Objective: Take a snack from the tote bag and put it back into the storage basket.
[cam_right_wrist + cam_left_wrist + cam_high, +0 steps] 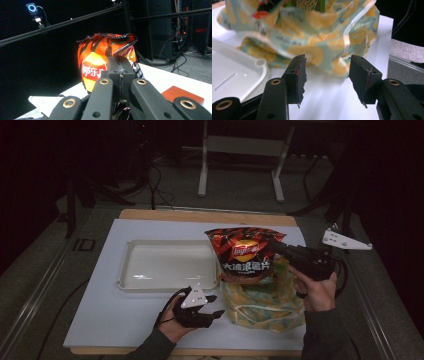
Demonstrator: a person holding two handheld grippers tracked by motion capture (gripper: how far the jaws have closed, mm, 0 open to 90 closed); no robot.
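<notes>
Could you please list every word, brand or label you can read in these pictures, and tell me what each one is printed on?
"Lay's": round logo on the red chip bag, high view.
"大波浪薯片": large white characters below that logo.
"乐事": white characters on the logo, right gripper view.
"ID": dark marking on the floor left of the table.
Small print on the orange-slice patterned bag: too blurred to read.

Chip bag [246, 255] lower part hidden inside patterned bag [262, 302]; patterned bag blurred, top cut off in left gripper view.

Each black claw [325, 77] has brass-ringed screw holes, a white three-cornered plate, and dark sleeves behind.
</notes>
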